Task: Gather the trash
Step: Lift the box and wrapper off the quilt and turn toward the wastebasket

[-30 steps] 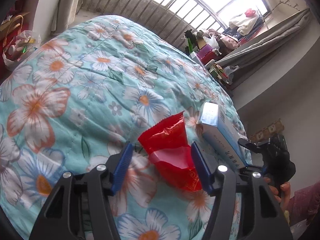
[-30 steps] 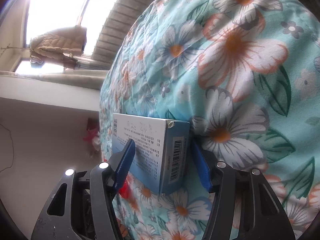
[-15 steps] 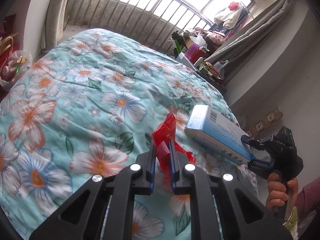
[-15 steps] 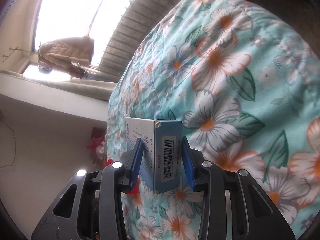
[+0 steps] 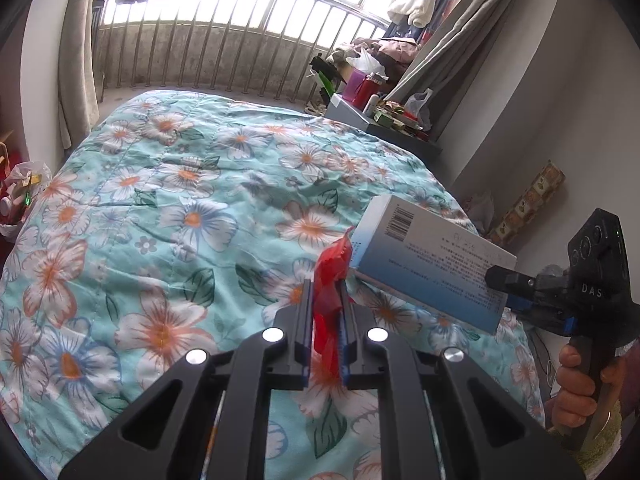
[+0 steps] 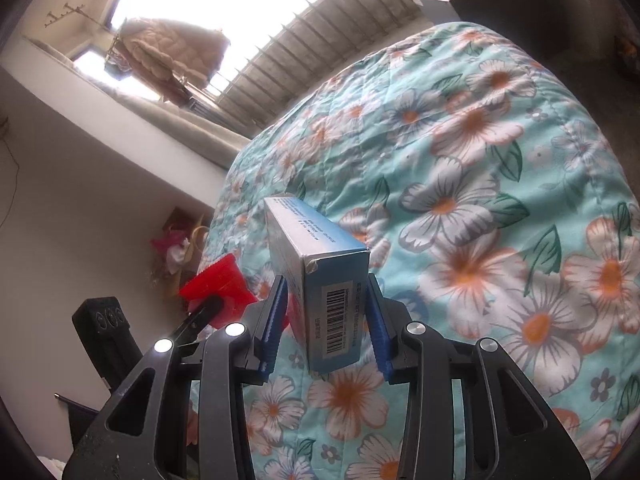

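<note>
Above bedspread point(image 5: 168, 208), wrapper point(image 5: 330, 280), box point(image 5: 432, 264) now lifted

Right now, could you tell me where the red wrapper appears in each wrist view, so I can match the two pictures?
Left wrist view: the red wrapper sits at lower centre, pinched in the left gripper.
Right wrist view: the red wrapper is at lower left, left of the blue box.
Shared landmark: the blue box, held in the right gripper.

Left claw point(image 5: 325, 312) pinched nearly closed, right claw point(image 6: 327, 316) clamped partway, right hand point(image 5: 576, 392) gripping its handle
</note>
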Demonstrator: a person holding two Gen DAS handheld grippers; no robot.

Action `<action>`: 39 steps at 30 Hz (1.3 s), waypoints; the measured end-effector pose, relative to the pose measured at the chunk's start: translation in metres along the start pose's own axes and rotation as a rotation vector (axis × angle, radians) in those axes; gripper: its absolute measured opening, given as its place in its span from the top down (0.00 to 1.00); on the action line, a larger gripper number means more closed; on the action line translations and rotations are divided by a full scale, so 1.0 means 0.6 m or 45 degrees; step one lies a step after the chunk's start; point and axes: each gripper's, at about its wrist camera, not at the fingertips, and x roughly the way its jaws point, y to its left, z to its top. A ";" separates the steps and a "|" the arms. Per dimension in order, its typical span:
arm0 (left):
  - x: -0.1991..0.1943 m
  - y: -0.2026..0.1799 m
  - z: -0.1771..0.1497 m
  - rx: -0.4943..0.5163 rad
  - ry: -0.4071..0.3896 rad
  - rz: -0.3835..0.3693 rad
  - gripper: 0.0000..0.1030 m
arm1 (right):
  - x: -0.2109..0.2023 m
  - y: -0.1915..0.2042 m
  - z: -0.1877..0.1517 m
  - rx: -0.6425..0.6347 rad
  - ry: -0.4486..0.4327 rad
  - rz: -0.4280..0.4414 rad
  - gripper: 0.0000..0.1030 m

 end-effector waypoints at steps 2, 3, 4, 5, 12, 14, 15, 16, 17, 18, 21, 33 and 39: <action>0.003 0.000 0.001 -0.004 -0.001 0.006 0.91 | 0.008 -0.002 -0.004 0.009 -0.002 -0.011 0.66; 0.005 0.000 0.002 -0.007 -0.003 0.008 0.91 | 0.010 -0.007 -0.007 0.011 0.003 -0.003 0.66; 0.007 -0.001 0.002 -0.008 -0.003 0.012 0.91 | 0.012 -0.009 -0.008 0.019 0.006 0.003 0.67; 0.008 -0.002 0.003 -0.006 -0.001 0.015 0.91 | 0.010 -0.012 -0.010 0.027 0.009 0.008 0.67; 0.005 -0.021 0.006 0.047 -0.024 0.020 0.92 | -0.025 -0.035 -0.016 0.122 -0.020 0.082 0.71; 0.002 -0.030 0.007 0.071 -0.029 0.024 0.93 | -0.041 -0.040 -0.020 0.154 -0.046 0.105 0.71; 0.000 -0.035 0.007 0.087 -0.033 0.026 0.93 | -0.048 -0.046 -0.022 0.175 -0.057 0.120 0.71; -0.001 -0.040 0.008 0.101 -0.036 0.028 0.93 | -0.054 -0.052 -0.023 0.194 -0.064 0.133 0.72; -0.003 -0.045 0.007 0.114 -0.039 0.032 0.93 | -0.062 -0.059 -0.027 0.213 -0.073 0.143 0.72; -0.004 -0.050 0.007 0.128 -0.043 0.036 0.93 | -0.069 -0.066 -0.029 0.233 -0.084 0.147 0.72; -0.006 -0.066 0.005 0.169 -0.044 0.047 0.93 | -0.091 -0.087 -0.038 0.277 -0.105 0.162 0.72; -0.020 -0.111 -0.005 0.282 -0.064 0.090 0.93 | -0.143 -0.124 -0.085 0.350 -0.151 0.182 0.72; -0.032 -0.130 -0.010 0.326 -0.083 0.105 0.93 | -0.152 -0.118 -0.089 0.356 -0.172 0.199 0.72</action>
